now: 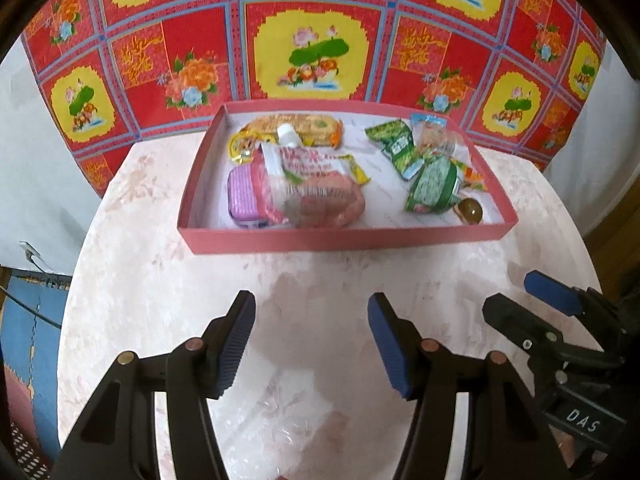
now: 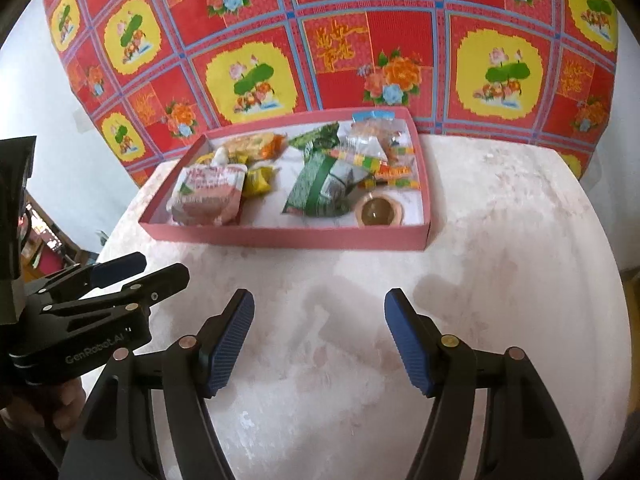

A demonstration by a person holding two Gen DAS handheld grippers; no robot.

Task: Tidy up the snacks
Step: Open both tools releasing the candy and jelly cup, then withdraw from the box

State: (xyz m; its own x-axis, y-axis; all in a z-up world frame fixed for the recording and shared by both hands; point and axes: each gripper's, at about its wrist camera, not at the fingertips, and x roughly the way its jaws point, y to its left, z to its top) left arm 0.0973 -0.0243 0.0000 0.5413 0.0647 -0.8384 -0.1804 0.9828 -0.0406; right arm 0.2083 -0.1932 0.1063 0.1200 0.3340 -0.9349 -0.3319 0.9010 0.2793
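On the desk [image 1: 160,280], toward its far edge, we have the pink tray [image 1: 344,236] with all the visible snacks inside; left group is the pouch [image 1: 312,184] with a white cap lying over a purple pack [image 1: 244,196], with an orange packet [image 1: 296,126] behind; right group is the green packets [image 1: 432,180], a clear-wrapped piece [image 1: 430,130] at the back and a round brown sweet [image 1: 471,211] at the near right corner; looks to us like sorting by kind into two piles with a bare strip between, so the task seems well along or done; left hand-held gripper [image 1: 312,344] hovers over bare desk, fingers spread wide, holding nothing; right hand-held gripper [image 2: 320,344] likewise wide and empty, just beside the left one, both well short of the tray; we judge they are parked low and back so the tray stays in view; nothing lies on the desk between them and the tray; the tray's near wall is the one thing in the way of a low reach, so any approach should come over it; behind the desk hangs a red floral cloth [image 2: 360,40]; snack labels too blurred to read.
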